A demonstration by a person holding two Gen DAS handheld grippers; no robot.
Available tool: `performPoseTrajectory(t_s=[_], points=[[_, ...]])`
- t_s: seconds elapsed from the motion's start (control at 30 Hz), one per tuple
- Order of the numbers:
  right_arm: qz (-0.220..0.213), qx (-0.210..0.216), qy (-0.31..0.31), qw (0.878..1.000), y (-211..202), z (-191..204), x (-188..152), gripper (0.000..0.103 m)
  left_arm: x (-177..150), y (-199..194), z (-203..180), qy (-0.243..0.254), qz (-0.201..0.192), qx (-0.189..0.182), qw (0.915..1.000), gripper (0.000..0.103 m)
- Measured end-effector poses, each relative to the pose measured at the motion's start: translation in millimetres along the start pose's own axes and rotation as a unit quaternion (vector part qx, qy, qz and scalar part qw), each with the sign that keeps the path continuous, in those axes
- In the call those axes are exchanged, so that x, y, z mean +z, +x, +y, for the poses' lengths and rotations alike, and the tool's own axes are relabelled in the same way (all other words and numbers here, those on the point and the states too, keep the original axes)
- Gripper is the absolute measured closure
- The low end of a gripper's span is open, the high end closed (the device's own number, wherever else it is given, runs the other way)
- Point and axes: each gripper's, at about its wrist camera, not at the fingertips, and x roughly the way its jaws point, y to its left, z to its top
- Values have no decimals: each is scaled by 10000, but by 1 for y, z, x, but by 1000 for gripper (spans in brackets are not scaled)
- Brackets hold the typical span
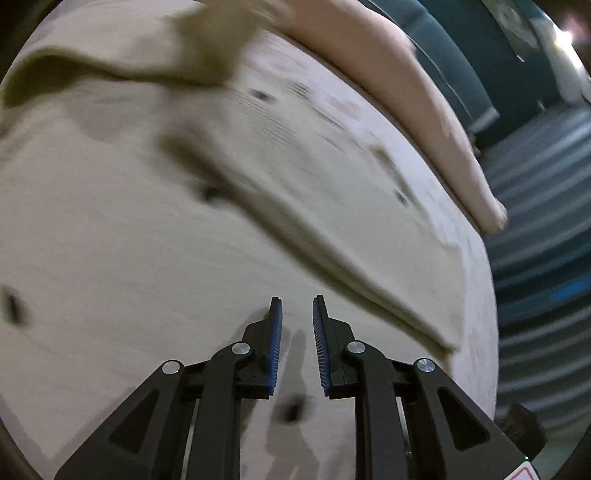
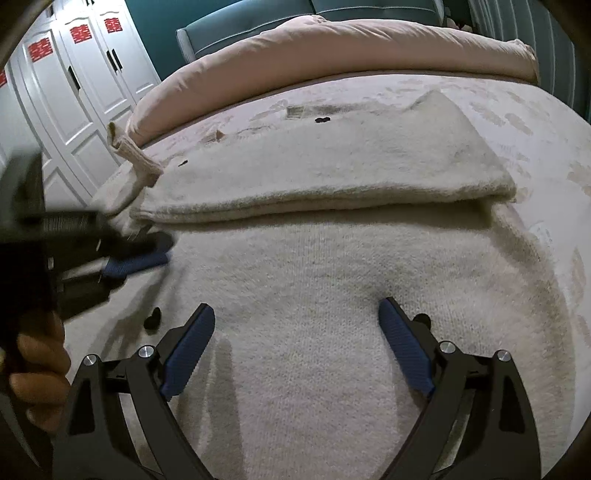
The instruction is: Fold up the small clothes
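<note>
A cream knitted sweater (image 2: 314, 266) with small black marks lies on the bed, its far part folded over into a thick layer (image 2: 332, 166). A sleeve cuff (image 2: 138, 158) sticks up at its left end. My right gripper (image 2: 297, 314) is wide open and empty just above the sweater's near part. My left gripper (image 1: 297, 314) hovers over the sweater (image 1: 147, 240) with a narrow gap between its jaws and nothing in it; the view is blurred. It also shows in the right wrist view (image 2: 140, 254) at the sweater's left edge, held by a hand (image 2: 37, 373).
The bed sheet (image 2: 535, 122) is pale with a faint pattern. A pink duvet (image 2: 332, 48) is bunched at the bed's far side. White wardrobe doors (image 2: 74, 92) stand at the left. A teal headboard (image 2: 251, 22) is behind. A striped floor (image 1: 543, 240) lies beyond the bed edge.
</note>
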Motion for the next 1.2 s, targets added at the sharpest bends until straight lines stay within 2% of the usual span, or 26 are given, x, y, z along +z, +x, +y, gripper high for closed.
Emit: performPoseTrajectory(t_s=[0.03, 0.1, 0.17, 0.27, 0.4, 0.47, 0.53, 0.63, 0.73, 0.83, 0.87, 0.9, 0.93, 0.97, 1.0, 1.07, 1.13, 1.2], points=[[-19, 7, -4, 10000, -2, 3, 4, 18, 14, -14, 17, -94, -251, 198, 9994, 84], [-70, 228, -18, 9997, -2, 17, 24, 22, 31, -34, 40, -257, -601, 528, 9965, 67], [-122, 391, -176, 9990, 3, 40, 49, 22, 56, -51, 68, -559, -884, 770, 9915, 67], [-249, 678, -810, 9941, 21, 101, 94, 22, 91, -65, 110, -1100, -1146, 851, 9836, 67], [-180, 701, -1912, 9789, 64, 188, 121, 22, 117, -69, 153, -1821, -1252, 639, 9732, 67], [-103, 598, -2473, 9671, 90, 228, 122, 23, 120, -70, 171, -2215, -1238, 400, 9664, 67], [20, 611, -2827, 9573, 111, 256, 118, 23, 120, -71, 178, -2409, -1262, 182, 9622, 67], [207, 642, -3053, 9499, 136, 281, 111, 23, 120, -72, 176, -2263, -1251, 176, 9658, 67], [265, 736, -3177, 9450, 144, 297, 101, 23, 120, -69, 179, -2239, -1254, 97, 9665, 67], [422, 592, -3353, 9393, 155, 307, 91, 24, 114, -73, 205, -2349, -1240, -57, 9641, 67], [502, 444, -3402, 9380, 163, 308, 89, 26, 114, -73, 205, -2363, -1228, -78, 9639, 67], [580, 267, -3461, 9360, 170, 307, 88, 46, 114, -71, 206, -2361, -1221, -80, 9640, 67], [660, 230, -3414, 9373, 175, 304, 90, 75, 115, -71, 206, -2345, -1209, -62, 9645, 67], [675, 232, -3255, 9429, 172, 299, 95, 89, 115, -71, 206, -2331, -1216, -45, 9648, 67], [689, 349, -2989, 9512, 167, 292, 103, 92, 112, -72, 207, -2318, -1207, -33, 9652, 67], [553, 912, -2095, 9720, 138, 266, 132, 93, 111, -74, 208, -2360, -1189, -44, 9644, 67], [369, 1439, -1229, 9812, 101, 232, 156, 93, 110, -76, 208, -2420, -1176, -30, 9631, 67], [157, 1885, -255, 9816, 61, 179, 177, 93, 111, -79, 203, -2433, -1196, -10, 9626, 67]])
